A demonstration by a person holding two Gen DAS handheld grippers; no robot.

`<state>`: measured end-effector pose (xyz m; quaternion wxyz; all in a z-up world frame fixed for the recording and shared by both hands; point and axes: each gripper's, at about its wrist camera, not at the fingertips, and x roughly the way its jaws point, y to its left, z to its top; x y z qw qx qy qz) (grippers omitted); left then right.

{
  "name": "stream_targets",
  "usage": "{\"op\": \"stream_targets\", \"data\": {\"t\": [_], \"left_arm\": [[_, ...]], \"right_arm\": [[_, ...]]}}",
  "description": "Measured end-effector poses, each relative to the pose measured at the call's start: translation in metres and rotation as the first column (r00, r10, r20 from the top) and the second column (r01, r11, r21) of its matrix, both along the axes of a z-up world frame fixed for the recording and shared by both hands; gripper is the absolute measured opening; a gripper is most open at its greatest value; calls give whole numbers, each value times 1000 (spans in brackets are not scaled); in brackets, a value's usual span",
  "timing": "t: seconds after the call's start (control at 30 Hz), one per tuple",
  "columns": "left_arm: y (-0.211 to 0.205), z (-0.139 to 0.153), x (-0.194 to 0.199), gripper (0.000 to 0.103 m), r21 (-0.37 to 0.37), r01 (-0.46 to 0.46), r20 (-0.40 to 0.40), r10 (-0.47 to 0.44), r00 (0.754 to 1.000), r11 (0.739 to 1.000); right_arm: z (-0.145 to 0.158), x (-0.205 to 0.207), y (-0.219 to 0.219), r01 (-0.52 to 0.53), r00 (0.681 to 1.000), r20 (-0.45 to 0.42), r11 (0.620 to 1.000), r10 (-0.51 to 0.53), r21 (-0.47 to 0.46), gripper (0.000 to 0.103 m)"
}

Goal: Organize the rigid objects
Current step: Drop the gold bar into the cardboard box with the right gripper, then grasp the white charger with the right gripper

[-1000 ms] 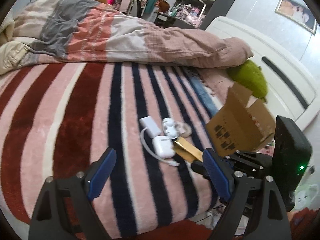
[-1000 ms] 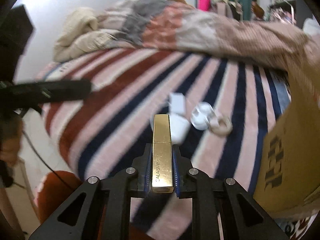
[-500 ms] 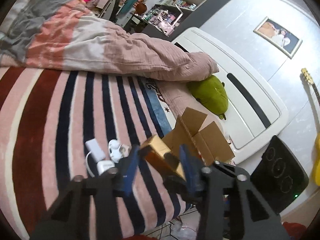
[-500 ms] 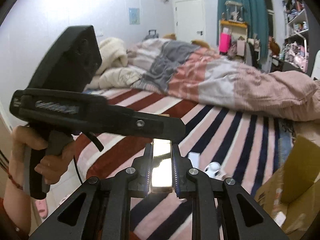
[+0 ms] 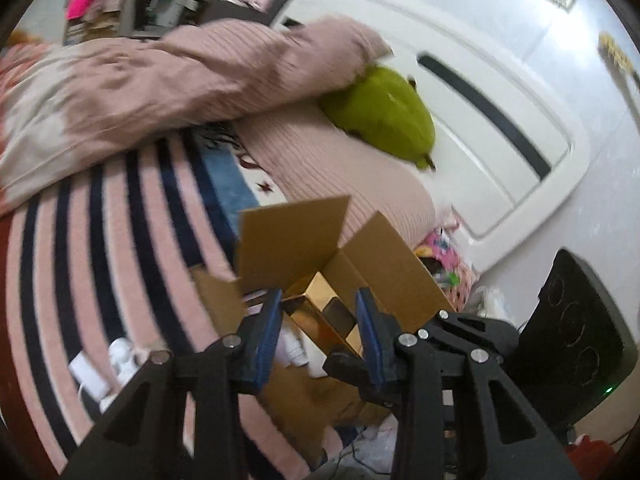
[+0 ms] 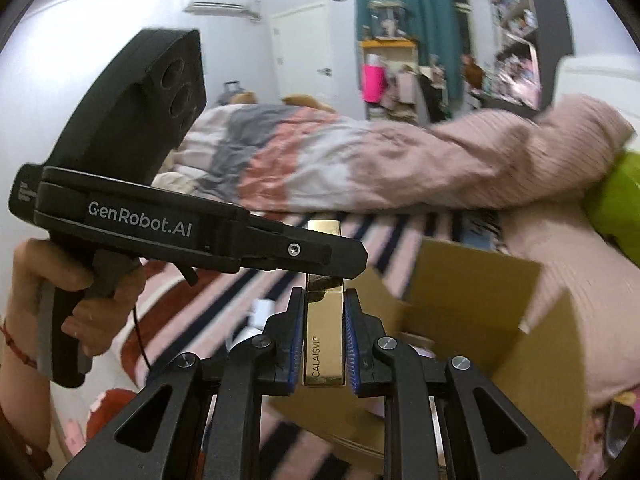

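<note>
While the slim gold metallic box (image 6: 323, 336) printed CALAISVIP sits clamped between the blue-padded jaws of the right gripper (image 6: 323, 344), its long axis runs straight forward along the fingers, and its far end passes into the left gripper (image 5: 316, 332), which crosses it at right angles. Seen from the left wrist, the same gold box lies slantwise between the left gripper's blue pads, which stand partly open either side of it; whether either pad touches the box cannot be told, since a gap shows on the right side and the left is blurred. So the right gripper carries the box, and the left is merely the nearer helper at its free end.

Just beyond and below the gold box opens the brown corrugated cardboard carton (image 5: 384, 264), flaps raised, standing at the bed's near edge toward the headboard corner. The coming move, I judge, is a short drop forward and down into that mouth. The box looks hard, glossy and sharp-cornered, so it should slide freely once released; the flaps are thin and would bend if struck.

Left of the carton, small white plastic earbud cases and a charger (image 5: 100, 364) lie on the fleecy pink, navy and red striped blanket (image 5: 120, 240). Farther off, a rumpled pink ribbed duvet (image 5: 180, 76) and a green plush cushion (image 5: 384, 112) rest against the white headboard (image 5: 500, 128).
</note>
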<state>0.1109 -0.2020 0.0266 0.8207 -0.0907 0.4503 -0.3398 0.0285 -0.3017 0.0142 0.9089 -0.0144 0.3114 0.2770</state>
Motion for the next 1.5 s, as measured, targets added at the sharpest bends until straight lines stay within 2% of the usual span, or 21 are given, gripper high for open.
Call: {"op": "stream_targets", "data": {"t": [0.2,0.37,0.47,0.57,0.63,0.77,0.9,1.0,1.13,1.23,1.3,1.5], "left_arm": [[-54,-18,22,34,78,83,-76,-77,994,993],[-70,-26,25,35,137,80,-88,-69,994,987],[-70,-27,26,44,149,59,-87,-47,995,987],[-58,-18,21,58,171,22,-45,-14,999,985],[-44,-7,14,67,168,-8,-5,9,1000,986],[-4,16,-6,75,180,-97,86,83,993,979],[50,32,-33,77,197,-219,168,187,968,956],[98,32,-56,78,194,-313,208,273,939,930],[154,13,-80,79,194,-411,220,369,903,891],[191,-14,-94,85,198,-467,206,430,879,862],[211,-34,-100,85,204,-493,186,461,868,846],[250,-84,-104,85,140,-512,107,501,859,848]], "right_arm": [[-15,18,-42,62,994,-88,996,-68,-66,13],[-27,21,-53,66,985,-148,989,-86,-136,13],[-28,18,-56,96,982,-147,984,-117,-147,15],[-28,14,-58,105,981,-146,983,-128,-152,16],[-27,11,-57,104,982,-143,983,-126,-154,22],[-17,3,-43,75,990,-109,987,-91,-141,27],[1,-15,-11,-20,999,-42,995,15,-98,29],[11,-30,26,-133,991,-9,989,133,-63,35],[4,-41,85,-281,959,-34,959,280,-47,35],[-16,-40,120,-329,941,-98,943,324,-41,35],[-34,-36,141,-338,934,-143,940,328,-48,35],[-93,5,184,-291,936,-241,948,255,-127,35]]}}
